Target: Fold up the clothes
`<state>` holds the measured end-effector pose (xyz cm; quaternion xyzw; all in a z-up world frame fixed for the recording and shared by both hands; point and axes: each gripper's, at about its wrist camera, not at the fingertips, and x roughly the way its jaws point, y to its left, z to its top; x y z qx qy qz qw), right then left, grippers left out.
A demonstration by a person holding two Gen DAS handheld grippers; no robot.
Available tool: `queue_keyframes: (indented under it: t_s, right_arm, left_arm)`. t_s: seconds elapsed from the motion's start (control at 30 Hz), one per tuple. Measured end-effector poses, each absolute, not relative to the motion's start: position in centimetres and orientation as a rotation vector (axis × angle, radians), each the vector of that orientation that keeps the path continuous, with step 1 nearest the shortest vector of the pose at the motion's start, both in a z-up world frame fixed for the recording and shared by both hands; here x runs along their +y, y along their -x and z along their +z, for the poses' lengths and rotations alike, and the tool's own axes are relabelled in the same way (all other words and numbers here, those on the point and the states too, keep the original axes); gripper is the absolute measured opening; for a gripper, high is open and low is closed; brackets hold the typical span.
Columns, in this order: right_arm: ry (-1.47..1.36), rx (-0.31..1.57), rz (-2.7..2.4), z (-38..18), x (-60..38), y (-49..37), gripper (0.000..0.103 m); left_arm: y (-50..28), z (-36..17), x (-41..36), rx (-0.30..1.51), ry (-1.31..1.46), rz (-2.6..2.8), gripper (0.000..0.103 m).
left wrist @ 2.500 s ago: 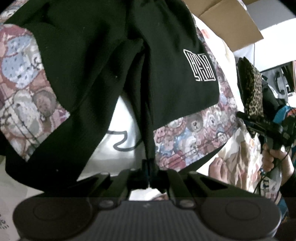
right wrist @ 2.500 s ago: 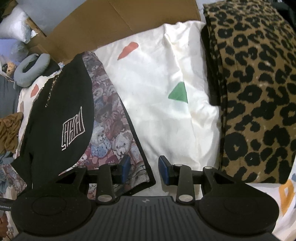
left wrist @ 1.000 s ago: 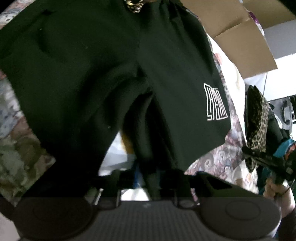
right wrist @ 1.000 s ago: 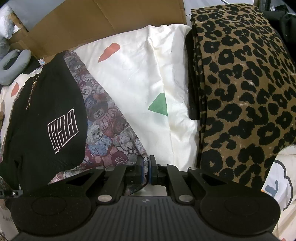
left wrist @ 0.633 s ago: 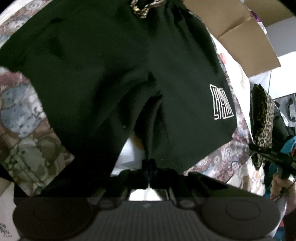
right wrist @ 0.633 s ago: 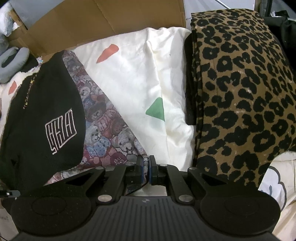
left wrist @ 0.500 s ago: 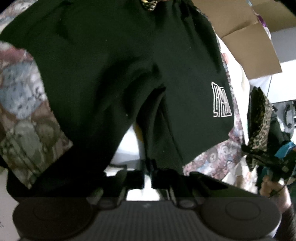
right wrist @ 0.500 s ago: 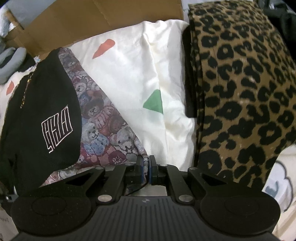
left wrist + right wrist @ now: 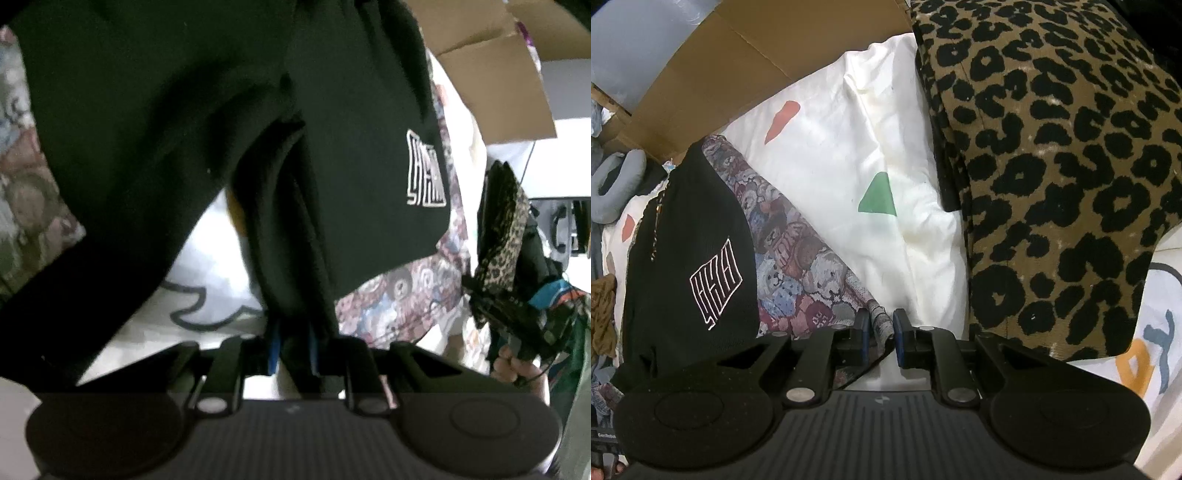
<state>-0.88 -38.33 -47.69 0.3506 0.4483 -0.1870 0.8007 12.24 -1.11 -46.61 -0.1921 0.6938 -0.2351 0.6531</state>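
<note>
Left gripper point(image 9: 293, 350): fingers narrow, pinching black shorts point(image 9: 221, 110).
Right gripper point(image 9: 881, 338): fingers just eased open around teddy-print garment point(image 9: 798, 273).
Risk: the corner slips; the layers skew toward 9 o'clock.

A white bedsheet printed with coloured shapes point(image 9: 849, 155) covers the bed. Behind it lean flattened brown cardboard boxes point(image 9: 746, 48) against a pale grey wall point(image 9: 639, 33). A grey neck pillow point(image 9: 617, 184) lies at the left.
</note>
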Motion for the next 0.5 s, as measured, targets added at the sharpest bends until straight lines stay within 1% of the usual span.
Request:
queue_keyframes:
  t_s: [0.07,0.1,0.33,0.43,0.47,0.5]
  right_arm:
    - [-0.735,0.968,-0.403,-47.5,-38.3,0.8,0.005]
    - [-0.721,0.972,-0.405,-47.3,-38.2,0.7,0.004]
    - [-0.623,0.987,-0.46,-45.7,-37.4,0.2,0.003]
    - [-0.601,1.018,-0.468,-46.0,-37.2,-0.1,0.003]
    - [-0.599,1.027,-0.471,-46.0,-37.2,-0.2,0.004]
    - [-0.599,1.027,-0.475,-45.8,-37.1,-0.1,0.005]
  left_arm:
    - [-12.0,-46.8,-1.1,1.587,0.421,-0.527,0.003]
    - [-11.9,-46.9,-1.1,1.594,0.414,-0.524,0.003]
    - [-11.6,-45.9,-0.6,1.585,0.393,-0.53,0.002]
    - [-12.0,-45.0,0.1,1.586,0.366,-0.56,0.002]
    - [-12.1,-44.4,0.3,1.573,0.36,-0.569,0.004]
    - [-12.3,-43.5,0.7,1.553,0.349,-0.578,0.011]
